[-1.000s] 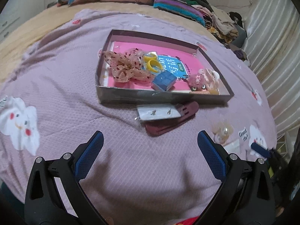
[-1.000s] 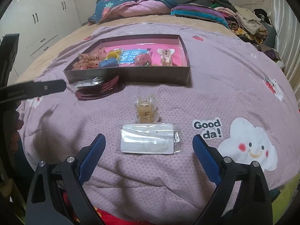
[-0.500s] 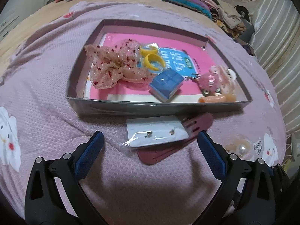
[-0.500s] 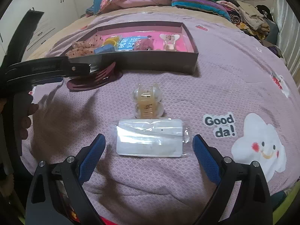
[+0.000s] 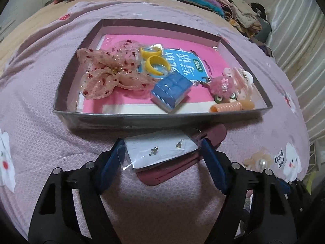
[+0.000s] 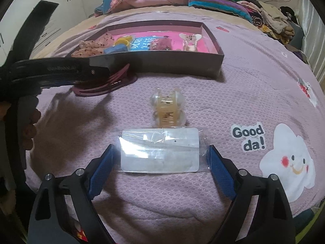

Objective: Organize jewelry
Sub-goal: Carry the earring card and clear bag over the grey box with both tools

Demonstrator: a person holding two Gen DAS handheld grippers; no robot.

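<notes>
The left gripper [image 5: 161, 152] has just been closing; its blue ribbed pads now sit against the clear sleeve of the earring card [image 5: 160, 151], though whether they truly pinch it is hard to judge. The card, white and flat, lies with its long axis across the fingers, partly hiding a maroon hair clip [image 5: 178, 166] beneath it on the quilted lilac bedspread [image 5: 40, 122]. The right gripper [image 6: 160, 156] has its fingers spread wide, also narrowing, flanking a second bagged card [image 6: 159, 149] without pressing it; glare washes out that card's contents. Just past it rests a translucent amber claw clip [image 6: 167, 109]. Farther off, the shallow cardboard tray [image 5: 142, 120] holds a gauzy scrunchie [image 5: 109, 75], yellow rings [image 5: 156, 64] and a blue box [image 5: 171, 88].
</notes>
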